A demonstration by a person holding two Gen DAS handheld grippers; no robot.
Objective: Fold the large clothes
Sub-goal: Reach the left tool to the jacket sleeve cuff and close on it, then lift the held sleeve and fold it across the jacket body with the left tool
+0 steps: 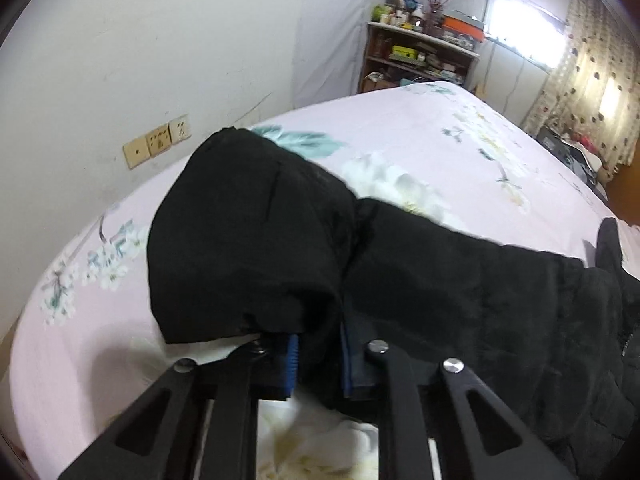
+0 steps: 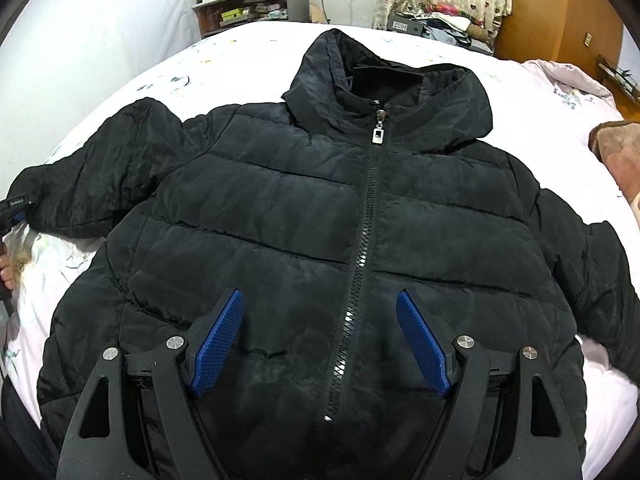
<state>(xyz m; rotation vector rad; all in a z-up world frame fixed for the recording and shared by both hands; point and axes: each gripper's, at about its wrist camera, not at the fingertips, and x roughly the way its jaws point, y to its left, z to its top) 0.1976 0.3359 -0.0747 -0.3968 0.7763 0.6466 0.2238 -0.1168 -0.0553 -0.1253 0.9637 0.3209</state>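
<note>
Lying flat on the bed [image 2: 132, 76], front side up, is a black puffer jacket [image 2: 280, 208]. Its zipper [image 2: 362, 216] is done up all the way to the silver pull [image 2: 378, 135] at the neck. The hood [image 2: 384, 80] rests at the far end, and both sleeves stick out to the sides.

The right tongs [image 2: 320, 336] hover over the lower front of the jacket. Their blue pads [image 2: 218, 338] stand far apart and nothing is between them.

The left tongs [image 1: 318, 364] are pinched together on the end of the jacket's sleeve [image 1: 248, 240]. The black cloth bunches up between the blue pads [image 1: 291, 366].

The shelf [image 1: 420, 60] in the corner is full of bottles, boxes and small things. An orange box [image 1: 464, 24] sits on top of it.

Only the right view shows the whole jacket, the hood and the zipper. It also shows a brown wardrobe [image 2: 560, 12] and a pile of clothes [image 2: 448, 20] past the bed. Only the left view shows the pinched sleeve up close, the wall sockets [image 1: 158, 145], the bright window [image 1: 524, 28] and the flowers printed on the pink sheet [image 1: 400, 128].
</note>
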